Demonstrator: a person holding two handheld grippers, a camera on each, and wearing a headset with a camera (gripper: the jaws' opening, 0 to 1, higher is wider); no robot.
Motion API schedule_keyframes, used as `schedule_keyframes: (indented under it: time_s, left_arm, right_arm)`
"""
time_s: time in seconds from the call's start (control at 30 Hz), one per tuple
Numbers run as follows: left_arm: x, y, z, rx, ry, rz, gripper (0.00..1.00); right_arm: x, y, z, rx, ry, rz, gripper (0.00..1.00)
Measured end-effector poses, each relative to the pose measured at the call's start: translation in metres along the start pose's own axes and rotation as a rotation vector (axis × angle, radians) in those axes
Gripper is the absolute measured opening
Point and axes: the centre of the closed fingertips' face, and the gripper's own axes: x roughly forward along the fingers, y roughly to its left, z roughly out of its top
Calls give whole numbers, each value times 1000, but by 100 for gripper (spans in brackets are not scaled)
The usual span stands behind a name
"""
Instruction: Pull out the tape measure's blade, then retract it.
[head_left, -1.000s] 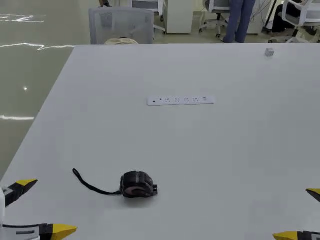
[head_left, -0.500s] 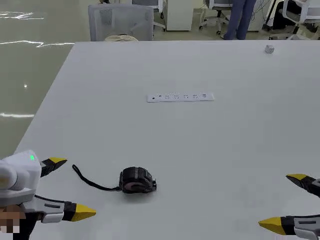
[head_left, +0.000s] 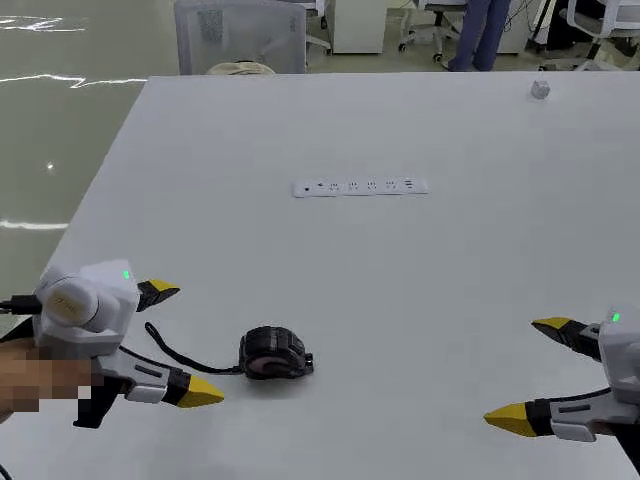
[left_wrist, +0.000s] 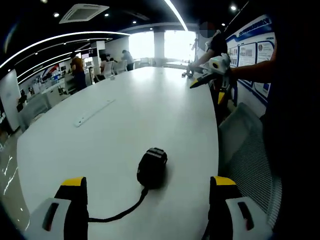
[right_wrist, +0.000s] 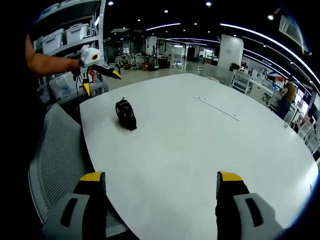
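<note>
Tape measure (head_left: 275, 354): we counted one, black, lying on the white table (head_left: 400, 260) at about 7 o'clock in the head view, blade not drawn out. Its single strap (head_left: 170, 352) trailed toward 9 o'clock. We noted two grippers. The left gripper (head_left: 190, 342) stood at 9 o'clock of the case, jaws spread wide, gripping nothing. The right gripper (head_left: 521, 370) stood well apart at 3 o'clock, likewise wide and empty. One power strip (head_left: 360, 187) lay at 12 o'clock.
</note>
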Motion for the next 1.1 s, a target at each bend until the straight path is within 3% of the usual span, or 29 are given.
schedule_keyframes:
  time_s: [0.27,0.5,0.77,1.1]
  left_arm:
    - [15,-2,6,78,54,-48,94]
    - [30,-3,16,128,75,-77,94]
    - [50,-1,17,216,151,-107,92]
    - [69,1,19,262,204,-153,86]
  right_arm:
    - [14,6,11,-38,2,36,94]
    - [28,7,21,-83,7,71,93]
    - [44,15,34,-128,6,111,93]
    - [65,19,51,-173,6,150,92]
